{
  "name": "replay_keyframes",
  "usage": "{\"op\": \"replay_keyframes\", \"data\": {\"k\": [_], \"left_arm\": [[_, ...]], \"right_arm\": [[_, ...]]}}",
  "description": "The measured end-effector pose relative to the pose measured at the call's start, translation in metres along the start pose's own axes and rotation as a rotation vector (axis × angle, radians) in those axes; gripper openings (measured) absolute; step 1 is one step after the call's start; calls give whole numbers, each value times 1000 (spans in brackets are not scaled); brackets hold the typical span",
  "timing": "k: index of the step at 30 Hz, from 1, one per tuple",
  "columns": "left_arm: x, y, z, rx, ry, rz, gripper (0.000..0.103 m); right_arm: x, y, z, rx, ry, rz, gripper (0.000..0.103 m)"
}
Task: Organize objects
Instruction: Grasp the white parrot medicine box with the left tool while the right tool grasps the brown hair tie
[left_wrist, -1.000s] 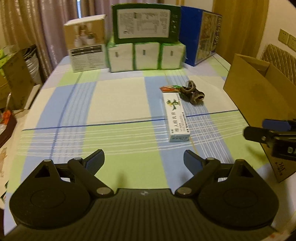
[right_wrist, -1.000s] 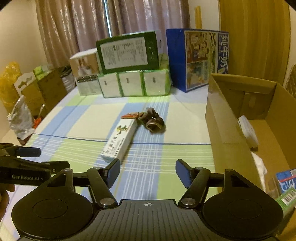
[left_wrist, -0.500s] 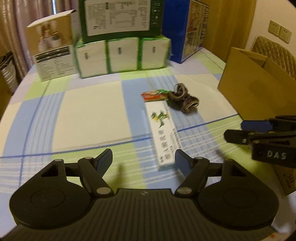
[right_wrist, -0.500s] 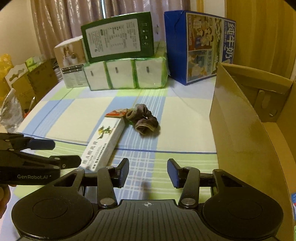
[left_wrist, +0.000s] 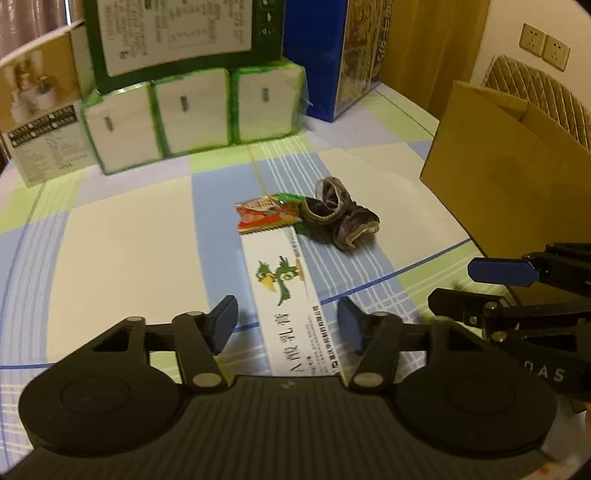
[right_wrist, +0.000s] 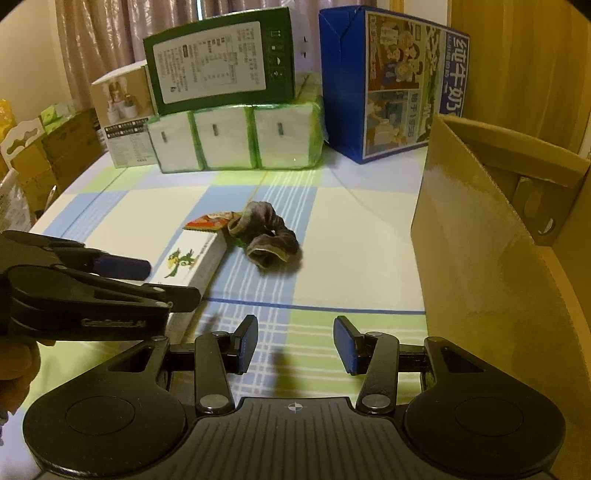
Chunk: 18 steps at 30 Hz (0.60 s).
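Long white cardboard carton (left_wrist: 286, 295) printed with green birds is lying at lower centre on the checked tabletop (left_wrist: 122, 251), now being straddled by the left gripper (left_wrist: 288, 323), fingers apart, having been advanced; a grasp seems imminent. The right gripper (right_wrist: 295, 345) is being held open and empty.

Bare counter (right_wrist: 354, 251) lies between the dark sock (right_wrist: 269, 240) and the cardboard box (right_wrist: 480, 258) wall on the right. Stacked cartons (right_wrist: 236, 136) wall the far edge. The left claw (left_wrist: 288, 325) straddles the long white box (left_wrist: 288, 295).
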<state>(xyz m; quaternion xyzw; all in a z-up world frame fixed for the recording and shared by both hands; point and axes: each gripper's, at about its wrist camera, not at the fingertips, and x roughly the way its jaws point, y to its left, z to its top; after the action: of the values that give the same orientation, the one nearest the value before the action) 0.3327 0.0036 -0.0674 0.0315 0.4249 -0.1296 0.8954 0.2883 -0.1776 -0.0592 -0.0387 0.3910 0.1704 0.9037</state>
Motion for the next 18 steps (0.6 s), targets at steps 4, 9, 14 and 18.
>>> {"op": "replay_keyframes", "data": {"k": [4, 9, 14, 18], "left_arm": [[2, 1, -1, -3, 10, 18, 33], [-16, 9, -8, 31, 19, 100, 33], [-34, 34, -16, -14, 1, 169, 33], [-35, 51, -21, -64, -1, 179, 33]], "right_arm": [[3, -2, 2, 3, -13, 10, 44], [8, -1, 8, 24, -42, 59, 44], [19, 4, 22, 60, -79, 89, 52], [31, 9, 33, 71, -114, 103, 59]]}}
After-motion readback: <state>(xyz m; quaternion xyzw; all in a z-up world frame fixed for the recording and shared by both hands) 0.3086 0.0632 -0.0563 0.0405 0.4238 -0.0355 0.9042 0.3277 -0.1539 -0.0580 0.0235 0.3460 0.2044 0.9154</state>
